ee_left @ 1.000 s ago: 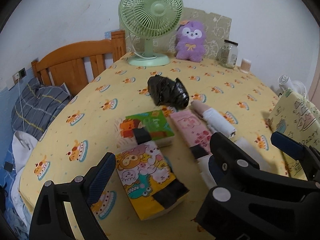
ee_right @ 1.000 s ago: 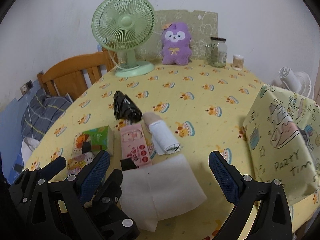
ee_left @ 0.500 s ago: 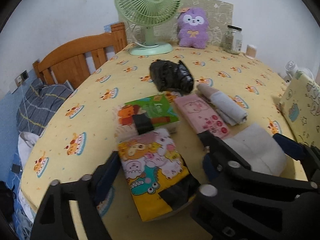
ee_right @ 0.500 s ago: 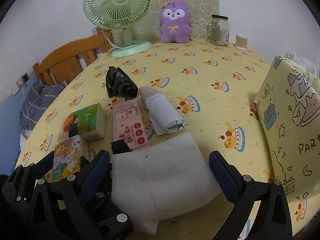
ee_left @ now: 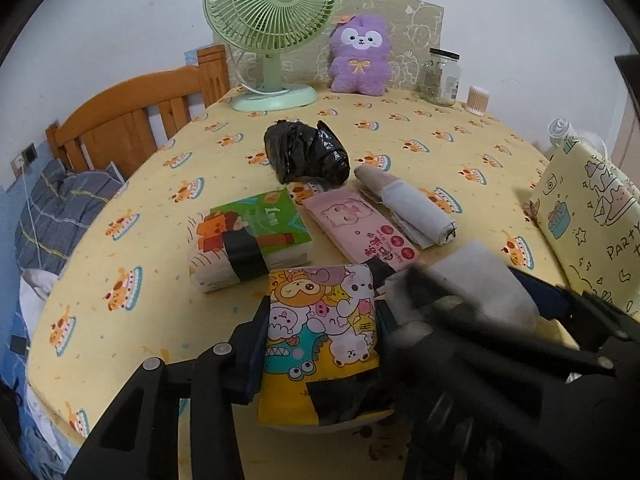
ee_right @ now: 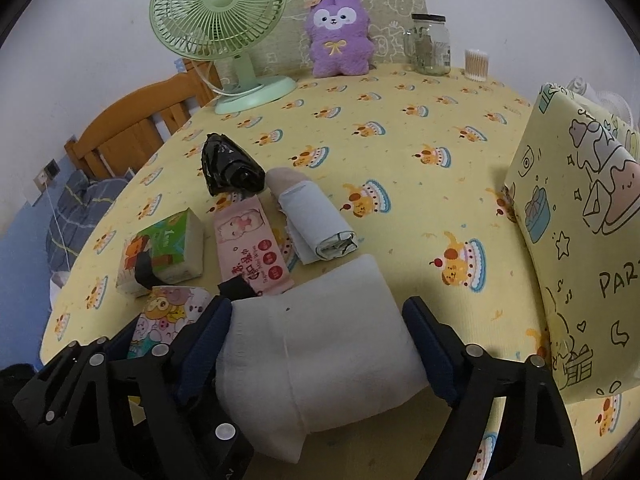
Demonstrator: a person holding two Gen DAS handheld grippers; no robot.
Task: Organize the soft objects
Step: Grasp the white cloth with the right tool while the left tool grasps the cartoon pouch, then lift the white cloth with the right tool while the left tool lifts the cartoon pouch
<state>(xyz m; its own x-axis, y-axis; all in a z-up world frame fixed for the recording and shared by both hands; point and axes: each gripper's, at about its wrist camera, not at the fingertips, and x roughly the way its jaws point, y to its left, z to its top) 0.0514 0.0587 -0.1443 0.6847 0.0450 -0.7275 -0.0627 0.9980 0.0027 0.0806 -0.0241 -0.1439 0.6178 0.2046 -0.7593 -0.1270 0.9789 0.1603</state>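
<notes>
My left gripper (ee_left: 320,336) has its fingers against both sides of a yellow cartoon-print tissue pack (ee_left: 322,336) lying on the table. My right gripper (ee_right: 316,344) has its fingers against both sides of a white folded towel (ee_right: 320,352); that towel also shows in the left wrist view (ee_left: 484,280). Beyond them lie a green tissue pack (ee_left: 256,236), a pink wipes pack (ee_left: 360,228), a rolled grey cloth (ee_left: 408,208) and a black plastic bundle (ee_left: 304,152).
A green fan (ee_left: 272,32), a purple plush toy (ee_left: 360,60), a glass jar (ee_left: 440,76) and a cotton-swab pot (ee_left: 478,100) stand along the back of the table (ee_left: 120,280). A yellow party-print bag (ee_right: 580,240) stands at the right. A wooden headboard (ee_left: 128,116) is at the left.
Both grippers have moved forward and down. The left has closed around the cartoon tissue pack and the right around the white towel.
</notes>
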